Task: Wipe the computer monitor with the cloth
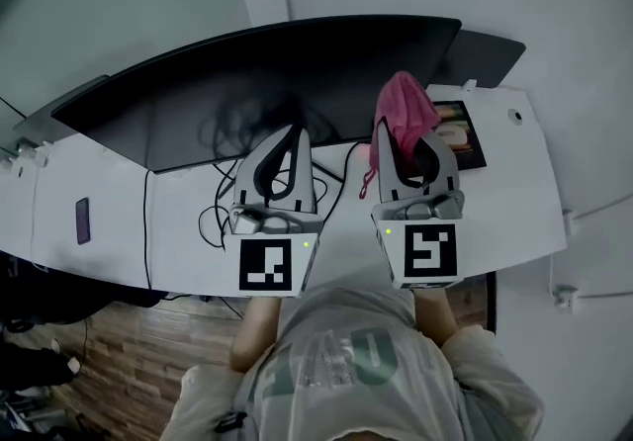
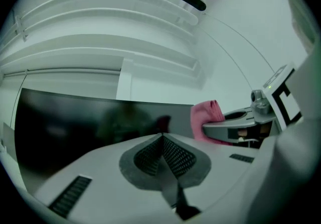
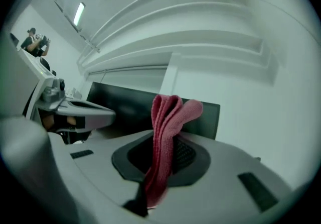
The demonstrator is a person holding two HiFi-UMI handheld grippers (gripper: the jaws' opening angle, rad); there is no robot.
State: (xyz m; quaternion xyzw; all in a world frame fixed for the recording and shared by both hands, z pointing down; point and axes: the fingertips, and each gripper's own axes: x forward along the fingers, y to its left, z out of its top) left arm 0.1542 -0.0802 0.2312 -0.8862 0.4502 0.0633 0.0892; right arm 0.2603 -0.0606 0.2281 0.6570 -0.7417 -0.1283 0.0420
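Here's the cloth point(image 3: 168, 112): pink, soft-ribbed, folded into a long bunch, its rounded top flopping over above the jaw tips and a tail hanging down below them. The right gripper point(image 3: 173, 142) is clamped on it, both jaws pressed tight into the fabric. From the head view, that pink bundle point(image 1: 404, 111) rides at the front of the right gripper point(image 1: 401, 137), up against the lower right part of the monitor point(image 1: 277, 83); whether fabric meets glass, I cannot tell. Over to the left gripper point(image 2: 162, 137): jaws closed flat together, nothing between them, its nose pointed at the dark screen point(image 2: 75, 122), and the cloth point(image 2: 205, 117) shows just off to its right. In the head view the left gripper point(image 1: 295, 131) sits beside its partner, both over the white desk point(image 1: 514, 192). Now the room to work: the monitor is wide and curved, its right edge close to the cloth, with a long black stretch running away to the left. A second dark screen point(image 1: 485, 53) stands just past that right edge. Cables point(image 1: 220, 202) trail on the desk under the left gripper, and a small dark slab point(image 1: 82, 220) lies well off to the left.
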